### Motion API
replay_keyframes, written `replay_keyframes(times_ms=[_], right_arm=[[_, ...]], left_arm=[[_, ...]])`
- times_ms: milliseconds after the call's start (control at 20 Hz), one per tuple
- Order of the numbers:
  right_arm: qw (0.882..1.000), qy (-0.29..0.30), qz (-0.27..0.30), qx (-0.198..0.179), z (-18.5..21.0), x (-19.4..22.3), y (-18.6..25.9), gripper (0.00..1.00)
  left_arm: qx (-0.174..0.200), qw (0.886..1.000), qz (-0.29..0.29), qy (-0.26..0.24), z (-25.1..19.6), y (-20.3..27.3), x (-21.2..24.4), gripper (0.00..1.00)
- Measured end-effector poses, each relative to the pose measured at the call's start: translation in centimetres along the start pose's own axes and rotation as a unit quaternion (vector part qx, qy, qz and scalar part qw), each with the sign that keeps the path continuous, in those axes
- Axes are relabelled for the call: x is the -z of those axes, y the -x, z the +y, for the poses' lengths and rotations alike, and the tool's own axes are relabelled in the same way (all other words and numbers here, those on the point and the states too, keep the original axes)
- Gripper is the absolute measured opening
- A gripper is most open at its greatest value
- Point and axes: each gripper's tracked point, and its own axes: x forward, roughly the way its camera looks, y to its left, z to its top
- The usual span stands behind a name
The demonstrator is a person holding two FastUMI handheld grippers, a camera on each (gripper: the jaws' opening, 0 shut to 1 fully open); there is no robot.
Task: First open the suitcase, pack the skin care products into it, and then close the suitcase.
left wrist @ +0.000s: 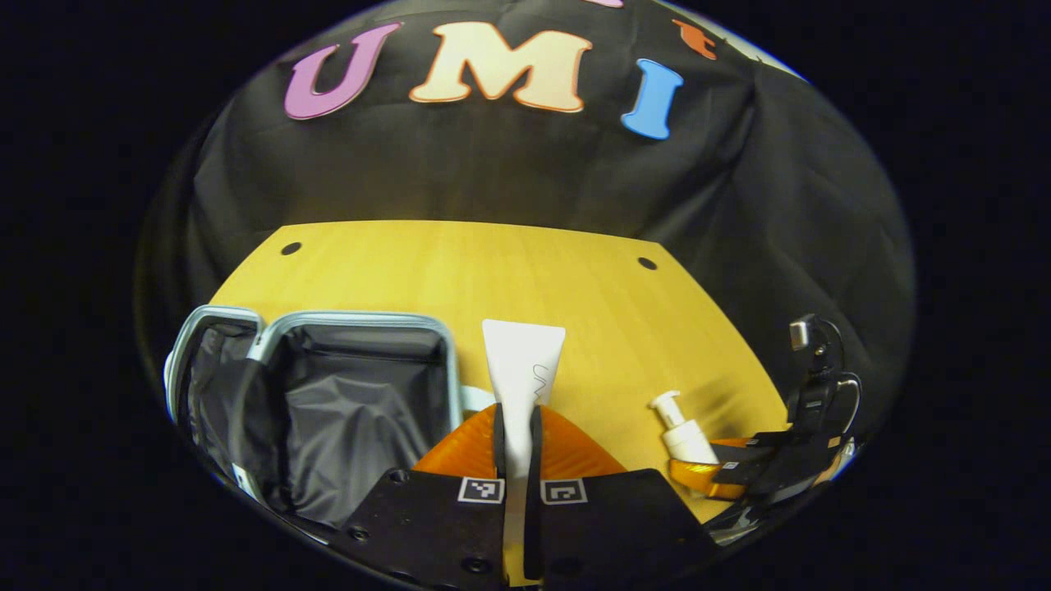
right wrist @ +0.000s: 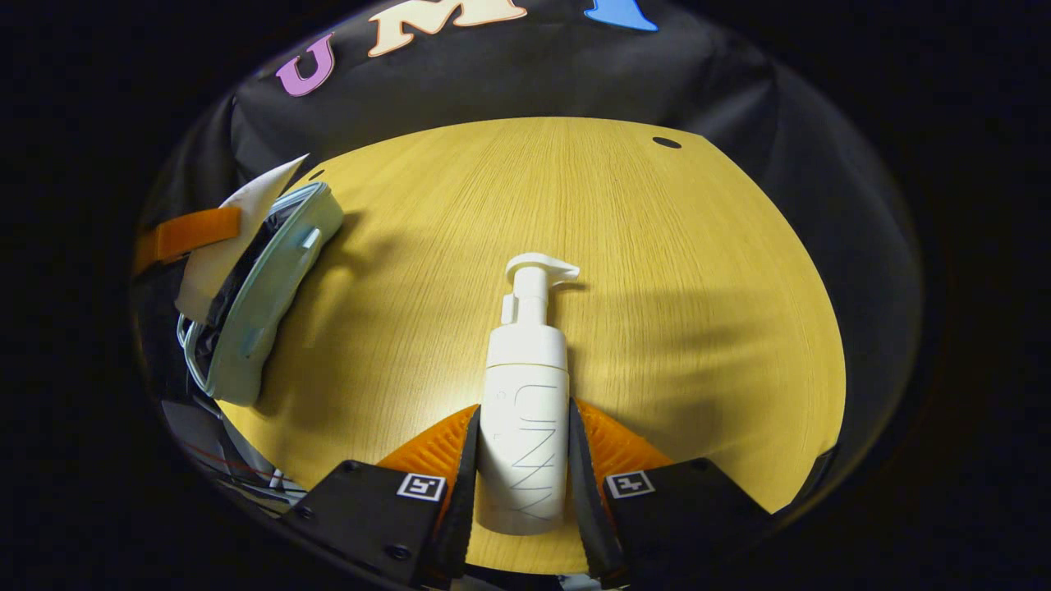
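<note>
Left hand-held gripper (left wrist: pixel 516 427) pinching tube (left wrist: pixel 523 365), just right of open suitcase (left wrist: pixel 361 386). Right hand-held gripper (right wrist: pixel 523 460) clamped on pump bottle (right wrist: pixel 525 394) over desk (right wrist: pixel 673 271). Suggest lowering tube into lining flat, then bottle beside it.

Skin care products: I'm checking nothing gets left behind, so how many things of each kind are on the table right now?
Squeeze tube, held in the left gripper: 1
Pump bottle, held in the right gripper: 1
Open suitcase: 1
Total: 3
</note>
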Motion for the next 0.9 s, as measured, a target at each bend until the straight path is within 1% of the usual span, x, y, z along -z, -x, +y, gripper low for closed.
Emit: replay_keyframes(times_ms=[200, 300, 450, 550, 600, 700, 750, 800, 850, 900], right_arm=[[1.000, -0.005, 0.003, 0.006, 0.0, -0.1, 0.0, 0.57], [1.000, -0.010, 0.004, 0.009, 0.1, -0.1, 0.0, 0.56], [1.000, -0.026, 0.001, 0.017, 0.3, -0.3, 0.1, 0.56], [0.998, -0.062, -0.001, 0.007, 1.5, -1.0, 0.5, 0.54], [0.997, -0.076, -0.011, 0.002, 2.1, -1.5, 1.0, 0.54], [0.996, -0.088, -0.028, -0.017, 4.5, -3.7, 2.0, 0.53], [0.995, -0.090, -0.043, -0.031, 6.4, -5.3, 2.9, 0.53], [0.994, -0.088, -0.053, -0.047, 8.5, -6.8, 3.4, 0.54], [0.992, -0.086, -0.056, -0.067, 10.8, -8.0, 3.8, 0.54], [0.989, -0.093, -0.061, -0.095, 14.2, -9.6, 4.2, 0.53]], left_arm=[[-0.049, 0.998, 0.020, 0.014, 7.1, 0.6, 1.9, 0.02], [-0.067, 0.997, 0.031, 0.035, 10.0, 0.4, 3.1, 0.02], [-0.084, 0.994, 0.052, 0.047, 13.4, -0.4, 5.4, 0.02], [-0.090, 0.992, 0.068, 0.048, 15.2, -1.0, 7.0, 0.02], [-0.091, 0.992, 0.074, 0.052, 16.0, -1.2, 7.7, 0.02], [-0.088, 0.990, 0.085, 0.065, 17.3, -1.5, 9.9, 0.02], [-0.082, 0.991, 0.075, 0.069, 17.2, -1.5, 9.5, 0.02], [-0.075, 0.993, 0.067, 0.068, 17.1, -1.6, 9.0, 0.02], [-0.070, 0.993, 0.073, 0.068, 17.1, -1.4, 9.3, 0.02], [-0.064, 0.993, 0.070, 0.069, 17.1, -1.5, 9.1, 0.02]])
